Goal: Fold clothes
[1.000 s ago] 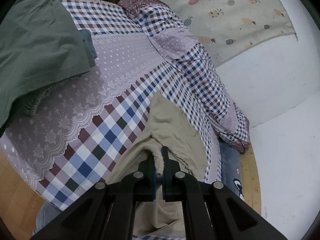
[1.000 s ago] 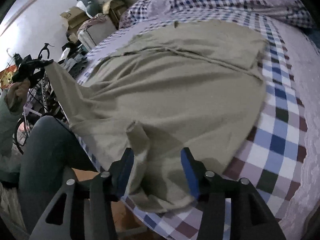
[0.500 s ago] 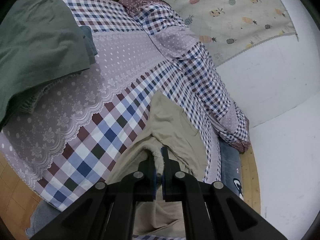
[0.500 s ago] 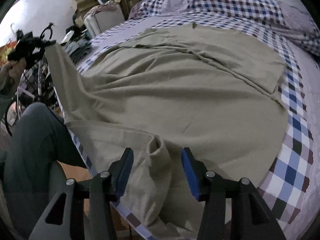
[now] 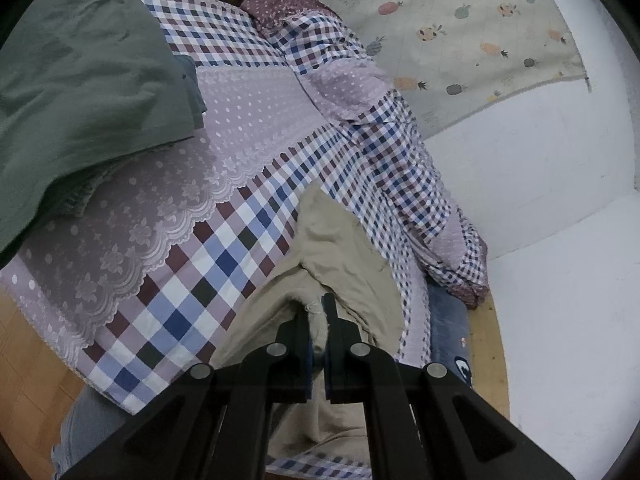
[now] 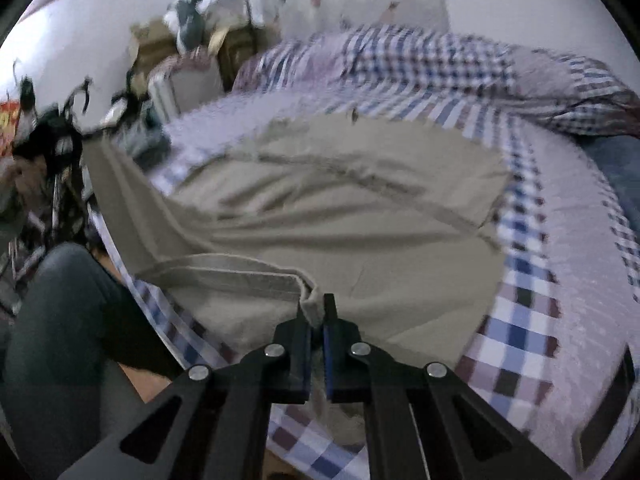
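A beige garment (image 6: 340, 208) lies spread over the checked bed cover (image 6: 516, 328). My right gripper (image 6: 317, 312) is shut on its near hem corner, which is bunched between the fingers. In the left wrist view my left gripper (image 5: 318, 314) is shut on another corner of the beige garment (image 5: 340, 252), lifting that edge off the bed. At the far left of the right wrist view the left gripper (image 6: 52, 142) shows, with the cloth stretched up to it.
A dark green garment (image 5: 80, 92) lies heaped on the lilac lace part of the bed cover (image 5: 152, 216). A checked duvet (image 5: 380, 148) runs along the white wall. A person's trouser leg (image 6: 60, 320) stands beside the bed edge. Boxes (image 6: 152, 40) crowd the far corner.
My right gripper, open around a fold of the hem before, has shut on it. The right wrist view has swung upward. The left gripper keeps its hold and has barely shifted.
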The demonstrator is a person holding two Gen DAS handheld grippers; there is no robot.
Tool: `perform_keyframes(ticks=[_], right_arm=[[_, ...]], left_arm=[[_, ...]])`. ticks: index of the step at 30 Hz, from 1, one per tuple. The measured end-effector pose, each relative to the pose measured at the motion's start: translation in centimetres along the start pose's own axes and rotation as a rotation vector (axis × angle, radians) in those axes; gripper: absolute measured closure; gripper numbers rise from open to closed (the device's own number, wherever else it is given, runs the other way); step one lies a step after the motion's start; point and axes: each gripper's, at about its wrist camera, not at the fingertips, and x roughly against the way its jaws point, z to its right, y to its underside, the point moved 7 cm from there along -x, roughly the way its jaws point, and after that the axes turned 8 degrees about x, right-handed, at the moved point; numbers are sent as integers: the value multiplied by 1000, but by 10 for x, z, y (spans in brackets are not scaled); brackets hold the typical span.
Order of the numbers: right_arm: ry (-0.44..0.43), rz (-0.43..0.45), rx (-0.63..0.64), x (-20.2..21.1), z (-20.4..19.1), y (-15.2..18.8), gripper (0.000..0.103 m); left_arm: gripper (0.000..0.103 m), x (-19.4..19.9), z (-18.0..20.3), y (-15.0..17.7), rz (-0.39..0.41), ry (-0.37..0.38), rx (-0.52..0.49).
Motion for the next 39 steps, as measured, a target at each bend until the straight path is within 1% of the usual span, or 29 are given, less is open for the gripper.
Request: perform_keyframes(ticks=[2, 6, 9, 12, 15, 18, 22, 26, 28, 34, 39], right_arm=[[36, 70, -29, 30, -3, -4, 101], [122, 251, -148, 103, -3, -9, 101], [181, 339, -188, 149, -6, -8, 101], [228, 408, -205, 186, -11, -8, 101], [269, 454, -206, 215, -18, -6, 101], [290, 485, -206, 236, -22, -7, 101], [300, 516, -177, 261, -31, -9, 101], [320, 542, -168, 285, -37, -4, 101], [316, 561, -168, 298, -39, 2, 101], [303, 673, -101, 354, -60, 16, 101], [332, 728, -59, 397, -72, 23, 101]], left_arm=[[102, 10, 0, 2, 4, 14, 3], [102, 31, -1, 7, 15, 43, 9], [102, 46, -5, 14, 14, 66, 20], [102, 59, -7, 22, 8, 86, 28], [102, 74, -5, 28, 9, 112, 28], [102, 92, 4, 35, 20, 142, 10], [102, 120, 27, 46, 42, 187, -35], [102, 150, 52, 55, 68, 232, -81], [102, 167, 65, 61, 79, 258, -105], [102, 208, 90, 81, 94, 310, -154], [102, 244, 111, 103, 101, 376, -193]])
